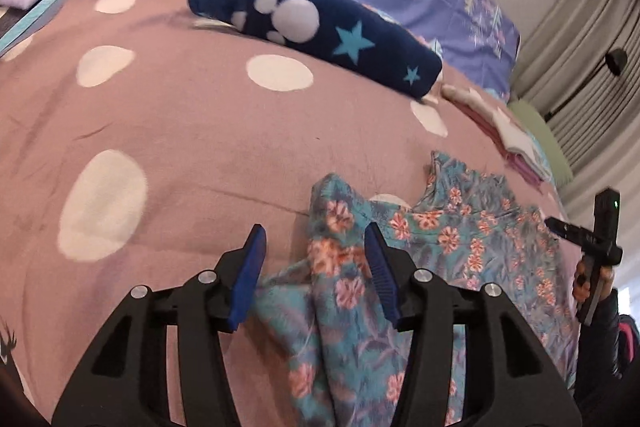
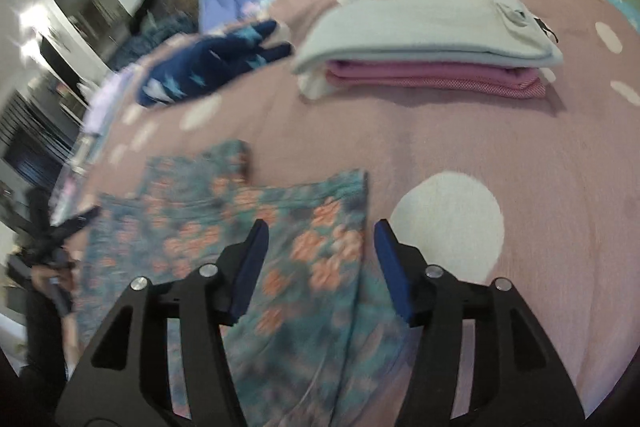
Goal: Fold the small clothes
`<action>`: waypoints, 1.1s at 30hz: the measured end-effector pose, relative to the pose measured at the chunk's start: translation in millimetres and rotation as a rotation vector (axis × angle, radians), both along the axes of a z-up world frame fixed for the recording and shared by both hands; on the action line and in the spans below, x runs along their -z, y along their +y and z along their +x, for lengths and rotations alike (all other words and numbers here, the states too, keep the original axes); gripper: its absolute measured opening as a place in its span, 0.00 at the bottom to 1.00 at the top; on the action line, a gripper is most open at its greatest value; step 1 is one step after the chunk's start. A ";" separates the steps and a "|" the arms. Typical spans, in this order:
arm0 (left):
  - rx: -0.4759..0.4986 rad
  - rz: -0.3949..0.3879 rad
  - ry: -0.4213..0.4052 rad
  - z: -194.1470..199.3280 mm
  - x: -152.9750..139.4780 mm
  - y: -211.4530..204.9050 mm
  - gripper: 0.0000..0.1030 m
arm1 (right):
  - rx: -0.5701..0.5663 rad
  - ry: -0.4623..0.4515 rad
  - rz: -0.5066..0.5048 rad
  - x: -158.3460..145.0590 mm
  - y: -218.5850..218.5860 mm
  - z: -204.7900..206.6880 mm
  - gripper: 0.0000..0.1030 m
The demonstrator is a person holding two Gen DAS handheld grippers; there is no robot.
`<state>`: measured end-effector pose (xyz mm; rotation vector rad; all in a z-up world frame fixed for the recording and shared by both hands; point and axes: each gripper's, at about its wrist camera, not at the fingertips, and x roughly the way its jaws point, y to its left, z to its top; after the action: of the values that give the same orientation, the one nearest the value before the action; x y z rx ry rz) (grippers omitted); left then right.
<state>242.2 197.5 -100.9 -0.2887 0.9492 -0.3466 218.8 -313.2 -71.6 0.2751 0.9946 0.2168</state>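
Both grippers, left gripper (image 1: 316,263) and right gripper (image 2: 320,259), are hanging open-fingered over the floral garment (image 1: 460,247), likely mid-fold; next needs pinching near corners.

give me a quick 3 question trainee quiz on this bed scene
1. True or false: both tongs, left and right, are open over the floral garment.
2. What tops the folded stack?
A. light blue piece
B. black jacket
C. yellow towel
3. Fill in: the navy item carries blue ____.

Key: 1 true; 2 A; 3 stars
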 end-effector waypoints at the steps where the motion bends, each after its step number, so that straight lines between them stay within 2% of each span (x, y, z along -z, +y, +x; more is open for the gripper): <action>1: 0.008 0.007 0.001 4.4 1.0 -2.9 0.38 | 0.008 0.003 -0.013 3.3 0.6 7.2 0.55; 2: 0.015 0.007 -0.004 8.0 1.3 -5.0 0.15 | 0.015 0.002 -0.019 5.5 0.3 12.4 0.55; 3: 0.022 0.002 0.000 10.3 1.7 -6.4 0.05 | 0.018 0.001 -0.018 7.2 -0.7 16.5 0.46; 4: 0.024 -0.004 0.004 12.5 1.4 -7.5 0.04 | 0.023 -0.002 -0.026 7.8 -0.9 20.0 0.38; 5: 0.024 0.002 -0.014 11.2 -1.1 -8.7 0.03 | 0.026 -0.006 -0.034 8.2 -2.3 21.1 0.13; 6: 0.024 0.015 -0.051 6.2 -6.3 -10.9 0.03 | 0.020 -0.008 -0.011 7.2 -4.5 21.3 0.05; 7: 0.025 0.017 -0.085 1.2 -12.3 -11.4 0.03 | 0.008 -0.015 0.071 4.5 -9.3 18.0 0.05; 8: 0.023 0.008 -0.119 -4.4 -20.1 -10.2 0.03 | 0.010 -0.046 0.110 -1.0 -12.5 13.9 0.05; 12: 0.020 -0.031 -0.201 -13.6 -50.0 -4.5 0.03 | 0.040 -0.193 0.197 -34.3 -27.6 -8.0 0.05; 15: 0.000 0.000 -0.249 -7.0 -63.8 -4.2 0.03 | 0.087 -0.246 0.184 -46.9 -31.0 -3.6 0.05; 18: -0.033 0.047 -0.238 17.6 -53.1 -6.2 0.03 | 0.109 -0.211 0.192 -36.4 -31.6 16.0 0.05; 22: -0.013 0.112 -0.124 43.0 -13.7 -15.4 0.06 | 0.143 -0.048 0.117 10.8 -28.0 42.4 0.11; 24: -0.019 0.159 -0.099 43.1 -1.2 -17.5 0.10 | 0.146 -0.037 0.135 22.9 -29.7 35.5 0.11; 25: -0.025 0.156 -0.098 40.4 -0.2 -15.8 0.19 | 0.145 -0.053 0.153 22.2 -32.6 29.1 0.11; 27: -0.048 0.145 -0.120 30.4 -7.9 -11.1 0.28 | 0.140 -0.069 0.158 16.1 -36.5 19.1 0.12; 29: -0.044 0.131 -0.149 17.4 -20.0 -12.0 0.30 | 0.131 -0.091 0.143 6.0 -41.2 2.9 0.14; 31: -0.013 0.105 -0.179 -4.6 -35.4 -21.5 0.31 | 0.120 -0.104 0.150 -1.5 -47.4 -16.0 0.15; 33: 0.076 0.093 -0.207 -35.4 -48.8 -47.3 0.32 | 0.102 -0.115 0.163 -6.3 -52.3 -38.6 0.16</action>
<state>206.8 150.2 -52.0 -0.1290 0.7715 -0.3932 180.2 -365.5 -65.3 0.4563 0.8479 0.2191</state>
